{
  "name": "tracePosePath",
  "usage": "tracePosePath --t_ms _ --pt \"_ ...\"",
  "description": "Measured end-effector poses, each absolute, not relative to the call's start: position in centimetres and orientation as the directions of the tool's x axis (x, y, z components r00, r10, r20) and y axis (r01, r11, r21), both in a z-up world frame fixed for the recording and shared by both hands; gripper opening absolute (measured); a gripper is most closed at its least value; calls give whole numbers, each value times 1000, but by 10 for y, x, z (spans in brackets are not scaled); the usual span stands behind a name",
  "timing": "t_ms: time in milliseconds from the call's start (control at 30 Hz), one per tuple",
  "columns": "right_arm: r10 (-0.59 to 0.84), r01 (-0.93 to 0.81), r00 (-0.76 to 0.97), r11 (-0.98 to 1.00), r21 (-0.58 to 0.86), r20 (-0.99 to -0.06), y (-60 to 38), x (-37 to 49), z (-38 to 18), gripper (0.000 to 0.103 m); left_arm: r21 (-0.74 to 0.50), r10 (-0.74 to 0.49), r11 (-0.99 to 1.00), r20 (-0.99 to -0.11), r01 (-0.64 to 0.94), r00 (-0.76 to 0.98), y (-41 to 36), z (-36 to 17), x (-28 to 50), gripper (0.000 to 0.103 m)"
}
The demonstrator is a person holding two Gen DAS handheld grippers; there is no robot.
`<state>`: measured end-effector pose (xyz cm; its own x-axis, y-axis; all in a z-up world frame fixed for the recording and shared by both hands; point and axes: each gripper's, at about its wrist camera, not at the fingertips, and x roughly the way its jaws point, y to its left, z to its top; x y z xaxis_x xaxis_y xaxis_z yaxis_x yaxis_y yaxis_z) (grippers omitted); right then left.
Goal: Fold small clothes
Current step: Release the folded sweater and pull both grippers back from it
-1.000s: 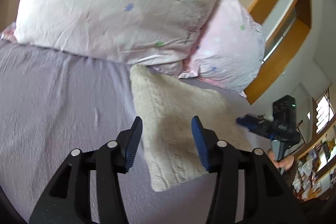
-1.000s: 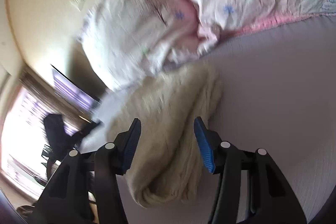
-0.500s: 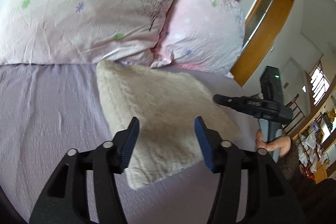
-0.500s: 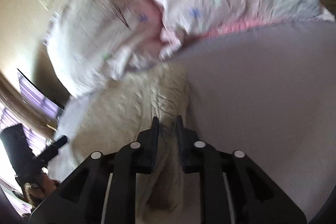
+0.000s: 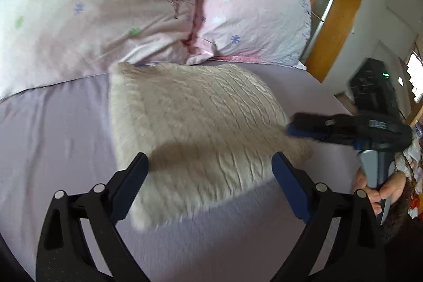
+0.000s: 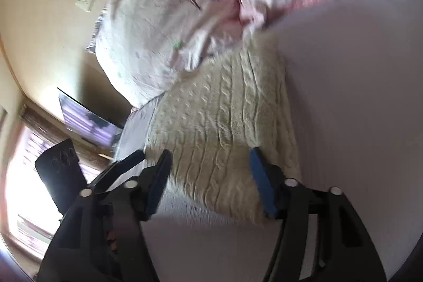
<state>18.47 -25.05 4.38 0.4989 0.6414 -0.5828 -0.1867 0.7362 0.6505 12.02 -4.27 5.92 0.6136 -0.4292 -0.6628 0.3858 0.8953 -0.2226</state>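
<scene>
1. Left gripper (image 5: 208,185): fingers spread wide, nothing between them, hovering over the near edge of the cream knit garment (image 5: 201,123). Its shadow falls on the knit.
2. Right gripper (image 6: 210,183): fingers also apart and empty, poised over the near edge of the same garment (image 6: 224,128). In the left wrist view the right gripper (image 5: 298,126) shows side-on at the garment's right edge, blurred, so contact with the fabric can't be told. The person's hand (image 5: 380,189) grips its handle.
3. Garment: lies flat on the lilac bedsheet (image 5: 53,128) as a compact, roughly rectangular shape — looks already folded at least once, a judgement from the thick, rounded edges. Its far edge touches or tucks just under the pink pillows (image 5: 127,4).
4. Handling, judged: cable-knit, thick, soft, limp — not slippery, not fragile. It will drape and sag if lifted from one point, and the stacked layers may slide apart.
5. Where to grip, judged: the two near corners, one per gripper, pinching through all layers at the edge rather than the top layer only. A mid-panel pinch would just bunch the knit.
6. Surroundings: wooden door frame (image 5: 341,9) beyond the bed on the right; beige wall (image 6: 47,17) in the right wrist view.
</scene>
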Motion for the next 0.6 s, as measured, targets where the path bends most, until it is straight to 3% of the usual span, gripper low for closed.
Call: tracePosePath --t_ms 33,167,233,367,600 --pt "612 -206 532 764 612 -585 -250 178 51 102 -210 -408 907 -662 366 629 -38 60 113 96" --pt "416 -202 649 902 382 -637 -243 136 67 102 -140 -229 973 -699 184 678 -15 55 86 101" --pt "323 -155 631 943 293 -706 -237 127 55 102 -169 -223 975 -730 145 646 -10 46 81 101" --pt "287 -146 530 958 248 -798 -219 128 23 102 -158 -205 979 -781 132 590 -17 30 85 101" --pt "185 -99 512 983 156 -839 -200 138 6 102 -155 -186 982 -841 103 509 -25 10 104 101"
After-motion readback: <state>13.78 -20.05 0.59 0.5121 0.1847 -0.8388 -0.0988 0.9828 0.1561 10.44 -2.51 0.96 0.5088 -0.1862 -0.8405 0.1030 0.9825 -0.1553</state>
